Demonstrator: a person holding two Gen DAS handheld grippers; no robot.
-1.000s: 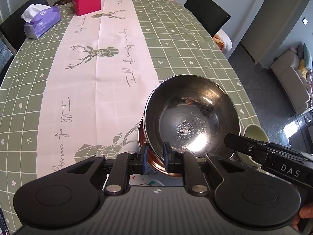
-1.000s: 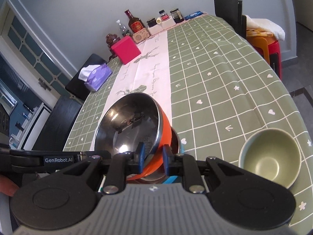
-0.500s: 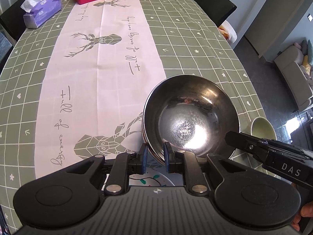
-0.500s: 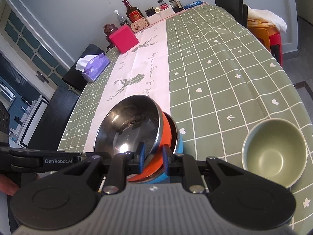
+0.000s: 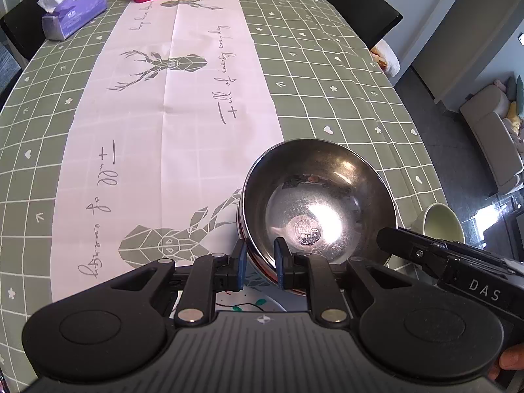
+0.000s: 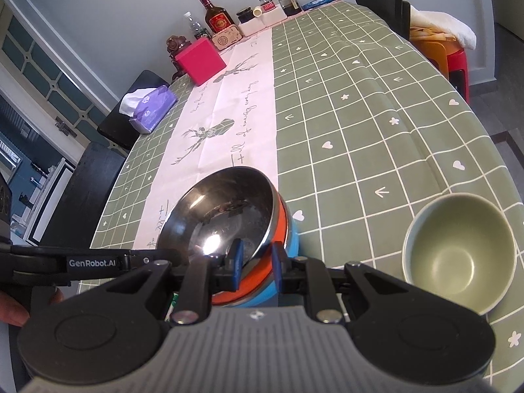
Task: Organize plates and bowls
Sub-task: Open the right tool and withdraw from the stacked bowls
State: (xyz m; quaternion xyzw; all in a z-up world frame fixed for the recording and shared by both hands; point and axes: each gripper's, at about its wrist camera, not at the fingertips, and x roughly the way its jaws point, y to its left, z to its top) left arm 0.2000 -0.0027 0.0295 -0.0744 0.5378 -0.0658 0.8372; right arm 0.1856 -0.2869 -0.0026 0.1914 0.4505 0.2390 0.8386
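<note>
A steel bowl with an orange outside sits nested in a stack, above a blue bowl. A white plate with a coloured drawing lies under the stack. My left gripper is shut on the steel bowl's near rim. My right gripper is shut on the same bowl's rim from the other side, one finger inside and one outside. A pale green bowl stands alone to the right of the stack; it also shows in the left wrist view.
The table has a green checked cloth with a pink runner. A purple tissue pack, a pink box and bottles and jars stand at the far end. Black chairs line the sides. The table edge is just beyond the green bowl.
The steel bowl has come down level into the stack, hiding most of its orange side in the left view. Both grippers moved with it and stay closed on its rim.
</note>
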